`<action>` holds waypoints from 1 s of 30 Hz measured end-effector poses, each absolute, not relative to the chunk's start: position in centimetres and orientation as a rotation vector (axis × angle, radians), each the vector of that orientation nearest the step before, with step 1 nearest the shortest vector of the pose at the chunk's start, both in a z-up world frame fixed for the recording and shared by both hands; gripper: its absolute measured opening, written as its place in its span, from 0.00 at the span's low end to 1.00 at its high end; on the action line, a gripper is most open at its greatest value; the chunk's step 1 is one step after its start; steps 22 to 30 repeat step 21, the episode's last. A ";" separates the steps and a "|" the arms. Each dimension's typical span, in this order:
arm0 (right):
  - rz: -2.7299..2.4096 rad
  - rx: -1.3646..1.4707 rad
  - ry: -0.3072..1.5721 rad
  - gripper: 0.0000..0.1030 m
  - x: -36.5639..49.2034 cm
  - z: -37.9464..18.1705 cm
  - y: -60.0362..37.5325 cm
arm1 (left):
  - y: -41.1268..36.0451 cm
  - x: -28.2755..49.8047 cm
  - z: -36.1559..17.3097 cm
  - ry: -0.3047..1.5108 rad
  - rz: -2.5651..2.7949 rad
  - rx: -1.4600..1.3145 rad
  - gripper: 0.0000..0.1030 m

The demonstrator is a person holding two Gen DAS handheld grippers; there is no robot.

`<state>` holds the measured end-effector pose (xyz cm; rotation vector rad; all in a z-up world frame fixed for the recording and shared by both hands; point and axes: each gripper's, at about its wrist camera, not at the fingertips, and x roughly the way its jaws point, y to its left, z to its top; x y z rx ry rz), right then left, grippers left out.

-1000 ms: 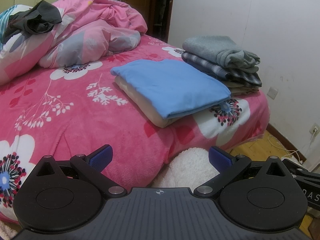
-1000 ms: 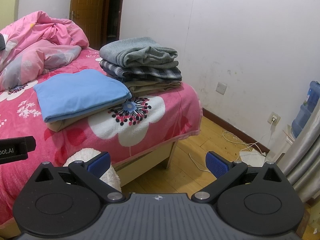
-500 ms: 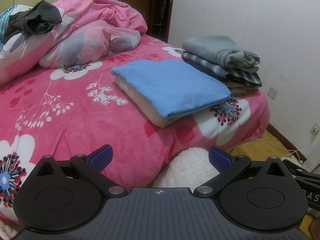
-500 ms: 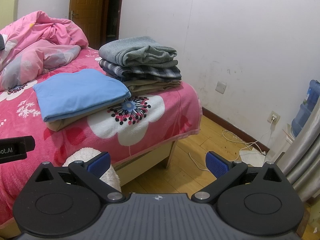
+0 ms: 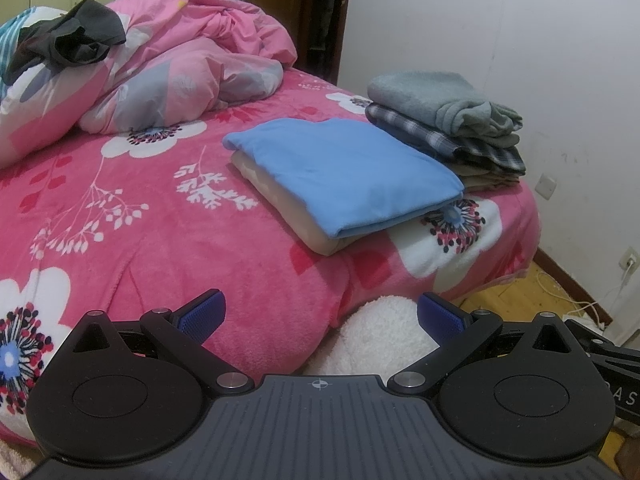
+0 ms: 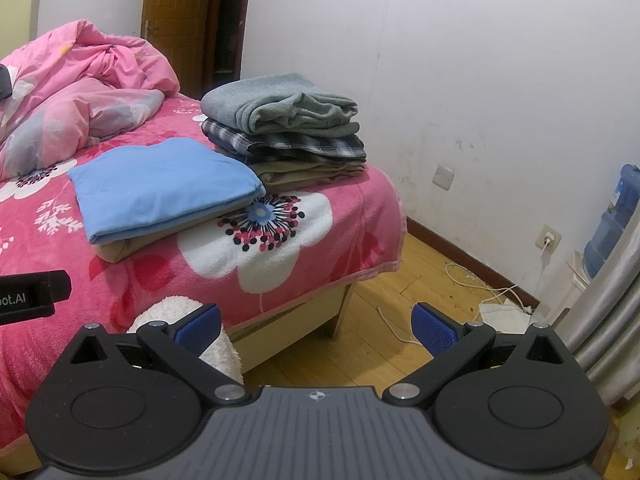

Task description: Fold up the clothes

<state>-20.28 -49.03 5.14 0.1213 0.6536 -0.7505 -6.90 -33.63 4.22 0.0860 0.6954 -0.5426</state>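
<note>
We are holding the left gripper (image 5: 318, 314) with its blue-padded fingers (image 5: 202, 312) spread wide and nothing between them, hovering short of the near edge of the bed (image 5: 160, 220); the right gripper (image 6: 316, 322) is likewise gaping, its fingers (image 6: 434, 328) gripping nothing, hanging out over the wooden floor (image 6: 392, 280) off the bed's corner. Just beyond both pairs of fingers a white fluffy thing (image 5: 384, 332) is poking up beside the bed's edge, and what it is we cannot tell. Further out, on the pink flowered blanket, we are seeing a folded blue garment (image 5: 344, 168) lying flat on top of a folded beige one (image 5: 280, 196), the two making a low stack near the bed's right-hand side. Just beside that stack, toward the wall, a taller pile is sitting: a grey garment (image 6: 280, 106) on top, a plaid one (image 6: 288, 144) under it, and an olive-tan one (image 6: 308, 172) at the bottom. At the far end of the bed a crumpled pink quilt (image 5: 172, 68) is heaped up, and a dark unfolded garment (image 5: 76, 38) is lying bunched on its left part, well apart from the folded stacks. In the right wrist view a white cable (image 6: 480, 292) is trailing across the floor near the wall.
</note>
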 end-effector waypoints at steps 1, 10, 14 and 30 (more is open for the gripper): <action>-0.750 0.121 0.654 1.00 -20.3 5.2 -49.0 | -33.6 -6.9 4.2 0.696 -0.542 0.086 1.00; -0.749 0.119 0.654 1.00 -20.1 5.2 -48.8 | -33.5 -6.8 4.2 0.697 -0.540 0.085 1.00; -0.749 0.117 0.654 1.00 -20.1 5.2 -48.8 | -33.5 -6.8 4.2 0.700 -0.539 0.085 1.00; -0.750 0.116 0.656 1.00 -20.0 5.2 -48.7 | -33.5 -6.7 4.1 0.705 -0.534 0.081 1.00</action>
